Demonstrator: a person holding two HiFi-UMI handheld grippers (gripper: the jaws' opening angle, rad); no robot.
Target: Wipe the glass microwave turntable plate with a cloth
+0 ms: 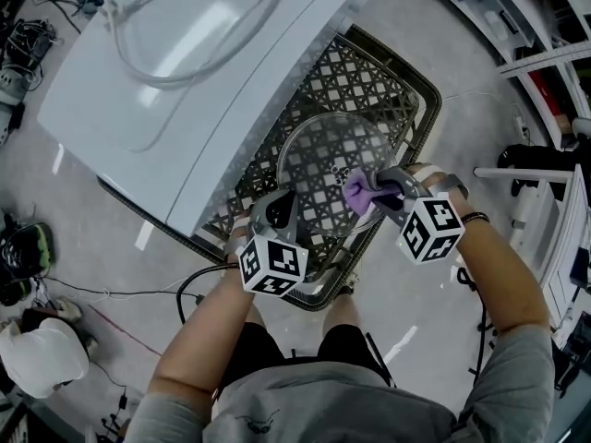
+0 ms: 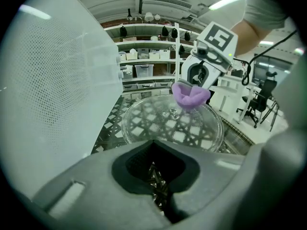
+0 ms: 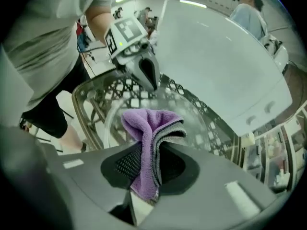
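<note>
Mid-wipe: right claw (image 1: 386,190) pinches the purple cloth (image 1: 360,192), its bunch touching the glass turntable plate (image 1: 323,160) just ahead; left claw (image 1: 279,212) clamps the plate's near rim. Next likely needs a pressed sweep toward the left claw

The head view looks steeply down from above. The gripper views face each other, near, sharing the glass plate (image 1: 332,160).

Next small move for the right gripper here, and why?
Probably press the purple cloth down and sweep it toward the middle of the glass plate. The right gripper is shut on the cloth at the plate's rim, and the left gripper seems to steady the opposite rim.
</note>
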